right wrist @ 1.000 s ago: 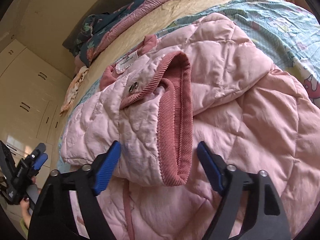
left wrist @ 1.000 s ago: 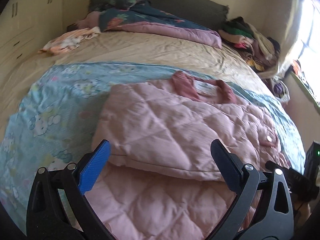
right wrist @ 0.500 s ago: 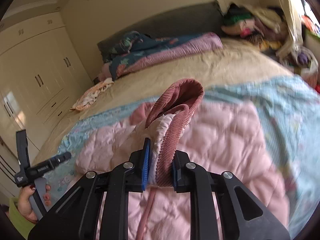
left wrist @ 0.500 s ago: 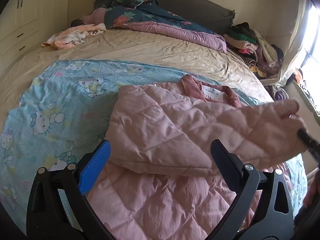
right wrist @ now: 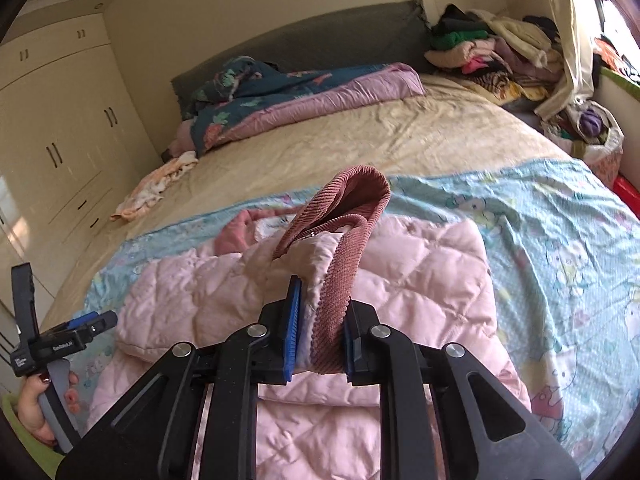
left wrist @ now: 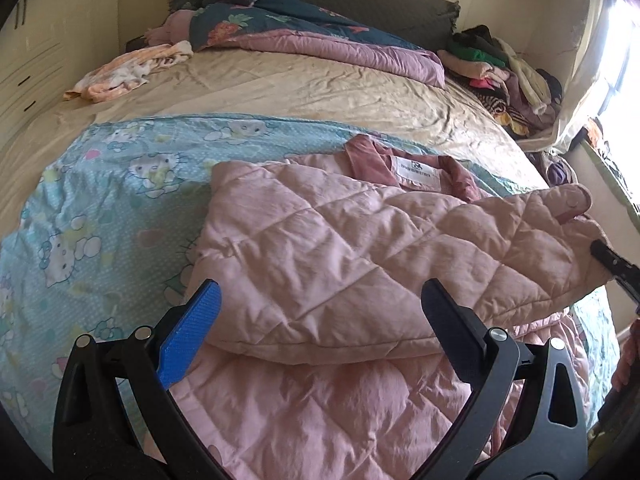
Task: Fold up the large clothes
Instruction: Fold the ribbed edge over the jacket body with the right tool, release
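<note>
The right gripper (right wrist: 318,332) is clamped on the ribbed cuff (right wrist: 340,264) of the pink quilted jacket (left wrist: 320,248), lifting that sleeve above the jacket's body on the blue cartoon sheet (left wrist: 100,200), while the left gripper (left wrist: 320,320) hovers spread wide, its fingers (left wrist: 192,332) flanking the folded edge without touching.

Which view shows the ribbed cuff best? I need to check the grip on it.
The right wrist view: the ribbed cuff fills the centre, pinched between the closed pads of the right gripper. The left wrist view shows only the lifted sleeve from its quilted side; the cuff's ribbing is hidden there.
</note>
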{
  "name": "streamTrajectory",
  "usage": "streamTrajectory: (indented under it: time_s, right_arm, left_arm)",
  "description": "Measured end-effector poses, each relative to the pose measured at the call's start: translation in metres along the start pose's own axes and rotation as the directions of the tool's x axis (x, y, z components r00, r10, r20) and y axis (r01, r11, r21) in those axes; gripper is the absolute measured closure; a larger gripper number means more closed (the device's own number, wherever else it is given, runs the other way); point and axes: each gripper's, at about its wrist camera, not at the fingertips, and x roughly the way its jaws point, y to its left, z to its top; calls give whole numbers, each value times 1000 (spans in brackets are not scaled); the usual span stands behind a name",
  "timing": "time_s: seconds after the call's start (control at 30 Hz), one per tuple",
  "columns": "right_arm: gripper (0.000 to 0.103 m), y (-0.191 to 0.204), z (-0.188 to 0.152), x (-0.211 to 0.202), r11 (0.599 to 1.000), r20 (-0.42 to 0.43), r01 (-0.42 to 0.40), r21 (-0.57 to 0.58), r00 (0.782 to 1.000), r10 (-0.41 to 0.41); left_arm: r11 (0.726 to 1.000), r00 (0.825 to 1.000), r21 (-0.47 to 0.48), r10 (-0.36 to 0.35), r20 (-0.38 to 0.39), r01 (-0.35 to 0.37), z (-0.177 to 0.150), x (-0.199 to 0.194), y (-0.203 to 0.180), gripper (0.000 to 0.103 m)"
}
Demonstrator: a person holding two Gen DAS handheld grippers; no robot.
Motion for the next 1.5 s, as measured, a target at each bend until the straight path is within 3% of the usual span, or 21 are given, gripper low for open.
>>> streamTrajectory:
  time_s: [0.47, 0.6, 0.7, 0.77, 0.87, 1.03, 1.23, 1.4, 1.5]
  right_arm:
    - [86, -16, -21, 21, 997, -77, 34, 70, 997, -29]
    - [84, -16, -22, 23, 997, -92, 42, 68, 995, -35]
    - [77, -15, -21, 24, 996, -103, 55, 66, 993, -49]
    - [48, -13, -22, 24, 996, -108, 69, 53, 992, -63]
    - [41, -6, -21, 16, 995, -77, 103, 13, 992, -102]
    - [39, 7, -19, 13, 997, -78, 66, -33, 995, -69]
    - [35, 44, -20, 27, 991, -137, -5, -135, 991, -13]
    - [33, 70, -23, 53, 980, -216, -40, -193, 976, -2]
    - [32, 74, -30, 78, 974, -278, -19, -224, 960, -45]
  left_arm:
    - [995, 991, 16, -94, -93, 95, -2, 30, -24, 10]
    - [996, 989, 26, -81, -124, 85, -6, 42, -26, 10]
    - [997, 988, 28, -74, -132, 78, -8, 46, -25, 10]
    - [997, 988, 29, -66, -139, 71, -8, 49, -23, 10]
    - [998, 986, 29, -59, -154, 64, -8, 55, -22, 10]
    - [998, 985, 31, -45, -169, 51, -10, 64, -20, 9]
    - [999, 984, 20, -46, -170, 50, -15, 75, -16, 8]
    - [998, 984, 25, -49, -169, 54, -18, 77, -15, 8]
    - [998, 985, 25, -55, -162, 60, -20, 74, -13, 8]
